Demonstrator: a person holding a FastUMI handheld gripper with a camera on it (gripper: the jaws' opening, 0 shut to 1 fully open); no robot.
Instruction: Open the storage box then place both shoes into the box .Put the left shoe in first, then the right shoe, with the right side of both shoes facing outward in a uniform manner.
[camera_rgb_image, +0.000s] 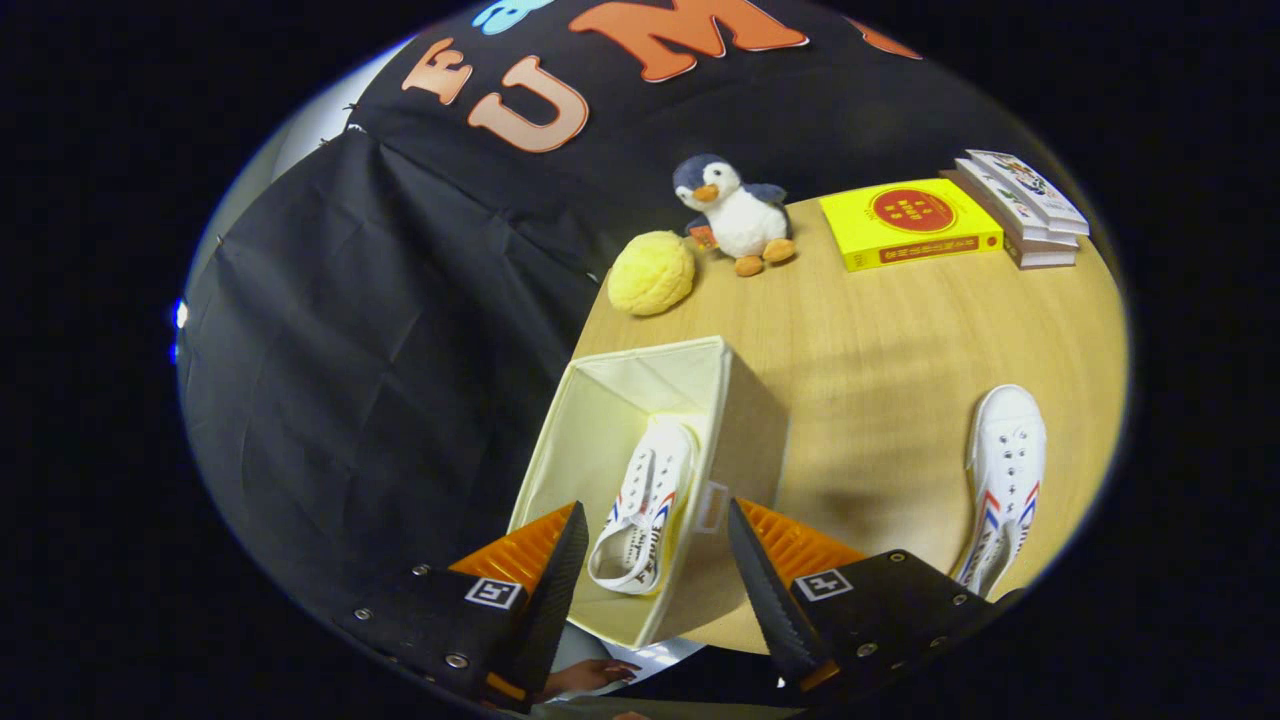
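Gripper view | fingers (650, 545) spread wide above storage box (745, 420) | gripping nothing

Staged recording booth, not a real home: black creased cloth wall (380, 300) hangs behind & beside a light wood-grain table (880, 350). Props set along the far edge: small plush penguin (735, 212), round yellow knitted ball (651, 272), flat yellow book w/ red circle (910, 222), short stack of pale books (1022, 205). Household-type items, but the backdrop reads as a demo/lab setup.
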